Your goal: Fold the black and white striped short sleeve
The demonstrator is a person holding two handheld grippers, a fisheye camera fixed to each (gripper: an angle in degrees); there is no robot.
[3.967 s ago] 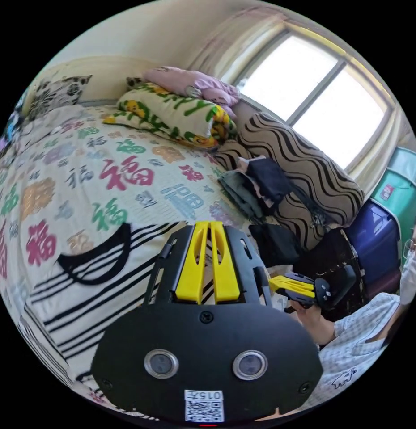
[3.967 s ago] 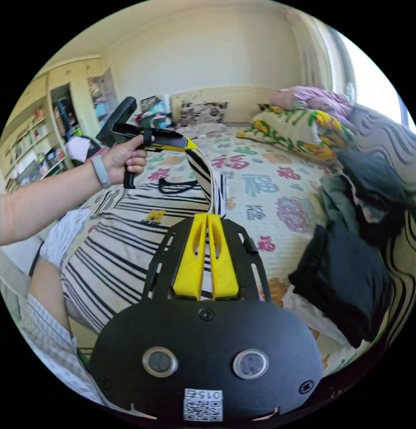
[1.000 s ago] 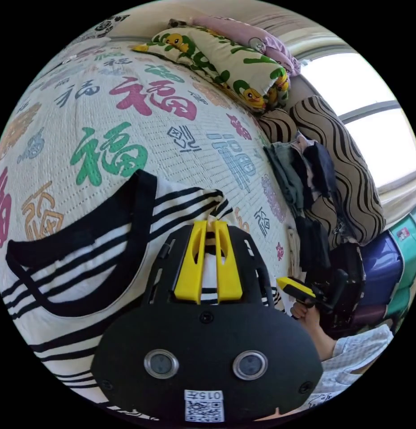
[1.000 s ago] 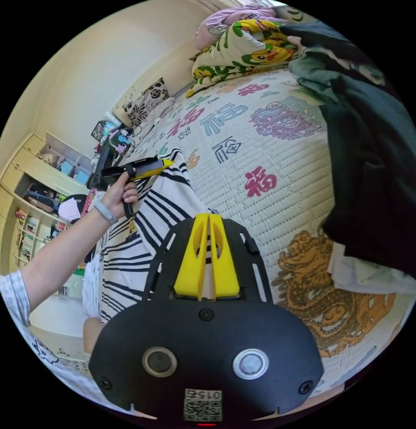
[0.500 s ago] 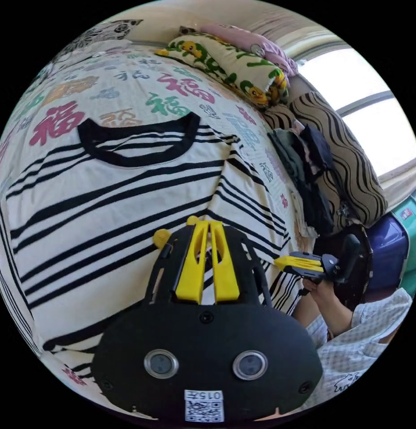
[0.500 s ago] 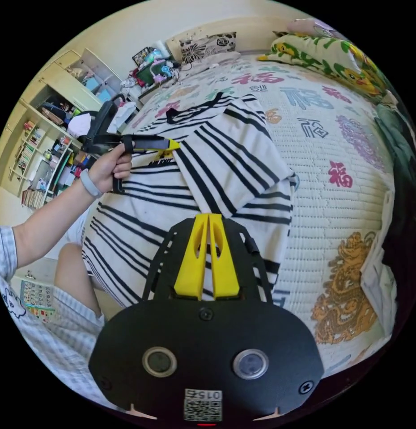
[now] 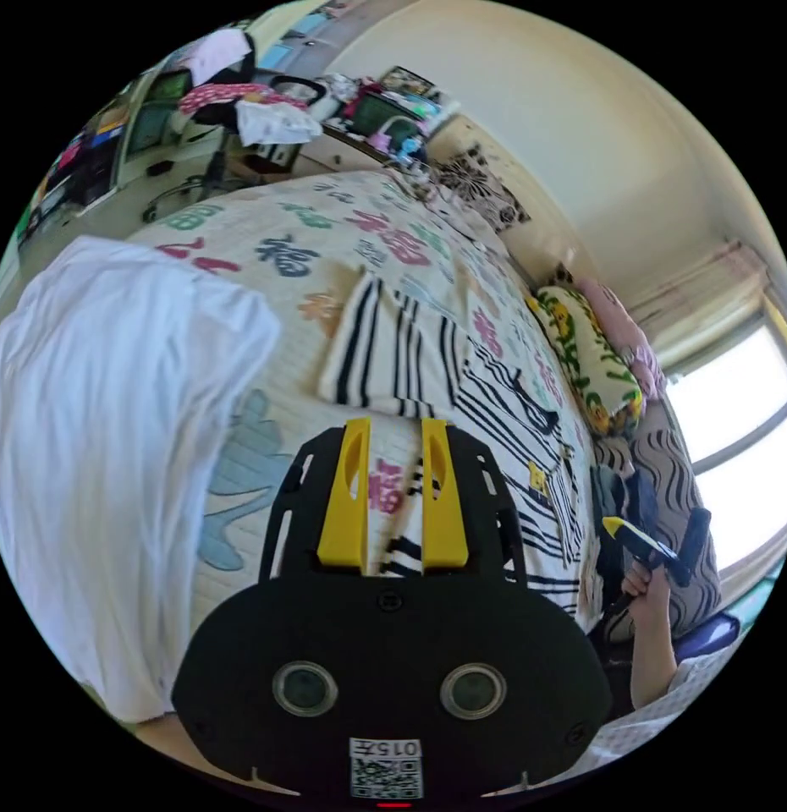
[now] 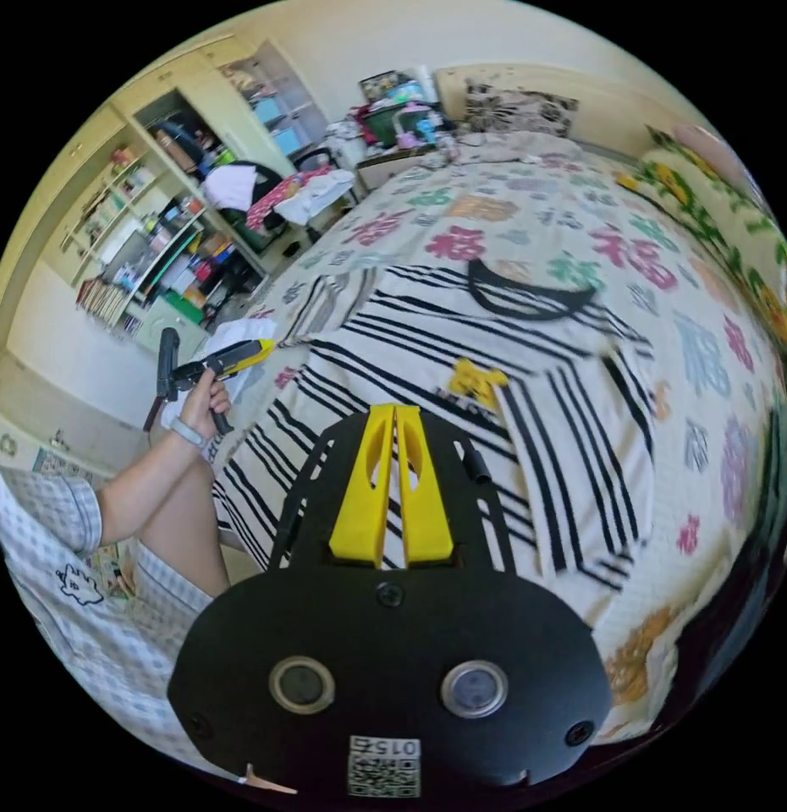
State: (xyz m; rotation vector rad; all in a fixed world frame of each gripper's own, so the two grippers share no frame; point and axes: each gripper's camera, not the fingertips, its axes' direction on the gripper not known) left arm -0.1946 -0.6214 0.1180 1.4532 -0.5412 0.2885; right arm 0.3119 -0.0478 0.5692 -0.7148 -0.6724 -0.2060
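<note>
In the left gripper view, a white cloth (image 7: 97, 440) lay bunched at the left, on the bedspread (image 7: 266, 254). Right of it the left gripper (image 7: 393, 427) hovered above the bed with its yellow jaws parted and nothing between them. Past its tips lay a sleeve (image 7: 385, 351) of the shirt (image 7: 512, 423), spread flat and pointing toward the cloth. The shirt stretched away to the right, black collar toward the pillows (image 7: 592, 355). At the far right a hand (image 7: 646, 584) held the right gripper (image 7: 612, 526) off the shirt; I could not tell its jaws there.

In the right gripper view, the left gripper (image 8: 266, 344) sat at the left edge of the bed, beside the sleeve (image 8: 326, 304). The shirt (image 8: 512, 397) lay face up across the middle of the bedspread (image 8: 495, 211), its right side folded inward over the body. The right gripper (image 8: 394, 412) hung above the hem, jaws closed together and gripping nothing.
</note>
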